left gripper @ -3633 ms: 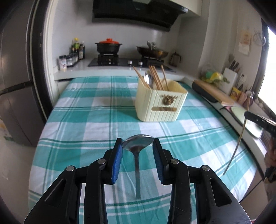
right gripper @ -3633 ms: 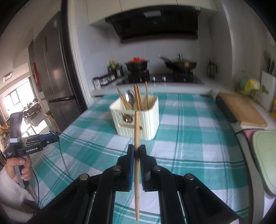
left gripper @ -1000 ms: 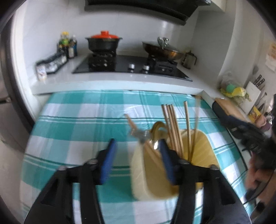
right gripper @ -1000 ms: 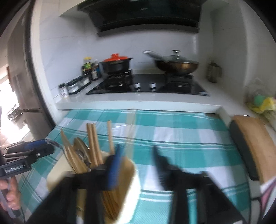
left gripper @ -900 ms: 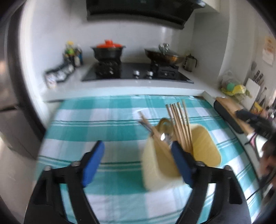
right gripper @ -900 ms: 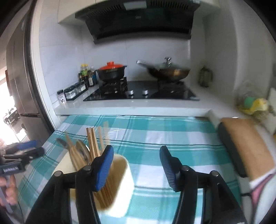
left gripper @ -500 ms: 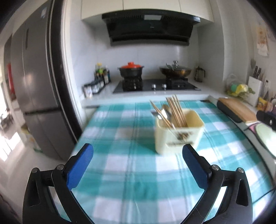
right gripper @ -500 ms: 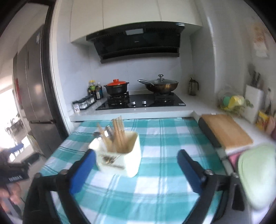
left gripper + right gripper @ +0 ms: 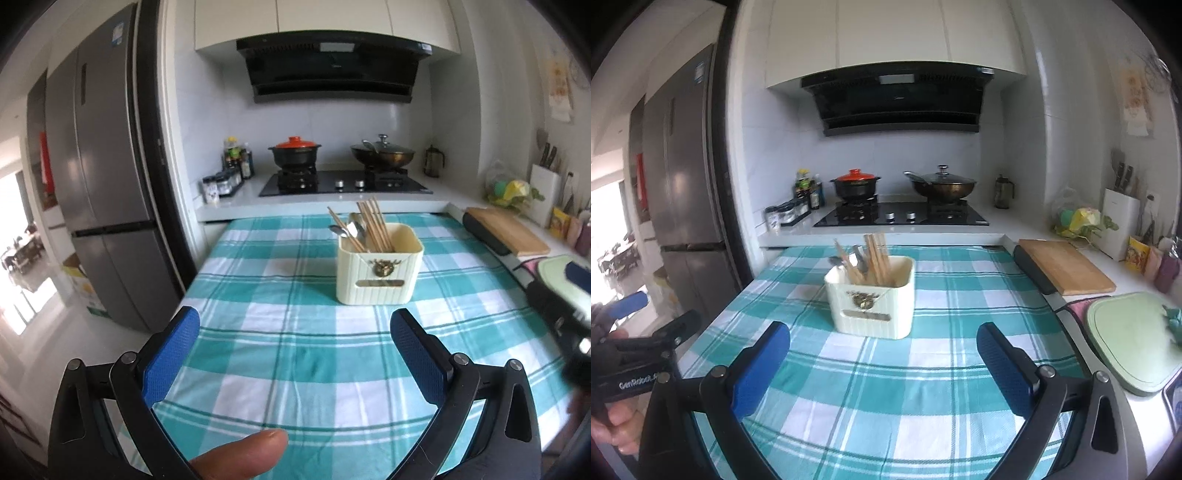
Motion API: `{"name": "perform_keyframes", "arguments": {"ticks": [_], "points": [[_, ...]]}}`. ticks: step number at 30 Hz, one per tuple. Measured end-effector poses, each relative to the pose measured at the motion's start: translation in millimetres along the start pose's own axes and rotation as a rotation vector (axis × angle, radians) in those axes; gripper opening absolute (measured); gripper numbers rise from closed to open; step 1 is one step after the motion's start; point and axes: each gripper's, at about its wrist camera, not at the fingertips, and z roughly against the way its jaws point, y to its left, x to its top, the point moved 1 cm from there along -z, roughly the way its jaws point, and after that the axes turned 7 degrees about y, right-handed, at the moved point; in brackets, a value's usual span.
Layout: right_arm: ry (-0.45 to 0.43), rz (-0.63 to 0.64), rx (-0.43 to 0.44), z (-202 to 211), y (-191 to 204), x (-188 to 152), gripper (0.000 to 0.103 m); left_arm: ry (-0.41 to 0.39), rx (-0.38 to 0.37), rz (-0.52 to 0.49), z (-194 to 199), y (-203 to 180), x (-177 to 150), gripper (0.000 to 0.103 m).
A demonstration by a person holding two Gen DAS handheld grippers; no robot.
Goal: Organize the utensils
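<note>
Hovering over the tablecloth [image 9: 280, 354], both grippers [image 9: 294, 325] [image 9: 882, 341] gaping wide, empty; holder [image 9: 378, 275] keeping chopsticks [image 9: 373, 225] and spoons [image 9: 351, 229] upright.

A home kitchen: a gas stove [image 9: 345, 182] with a pot [image 9: 294, 154] and wok [image 9: 382, 156] under a range hood [image 9: 332, 72], a tall fridge [image 9: 99, 192], a cutting board [image 9: 1065, 271].
</note>
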Motion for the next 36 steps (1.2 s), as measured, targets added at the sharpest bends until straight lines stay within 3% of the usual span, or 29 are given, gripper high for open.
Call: {"name": "perform_keyframes", "arguments": {"ticks": [14, 36], "points": [[0.003, 0.034, -0.005, 20.1, 17.4, -3.8, 0.103, 0.017, -0.010, -0.020, 15.2, -6.1, -3.4, 0.103], [0.024, 0.038, -0.009, 18.8, 22.1, -5.0, 0.103, 0.044, -0.015, -0.013, 12.8, -9.2, -5.5, 0.103]]}}
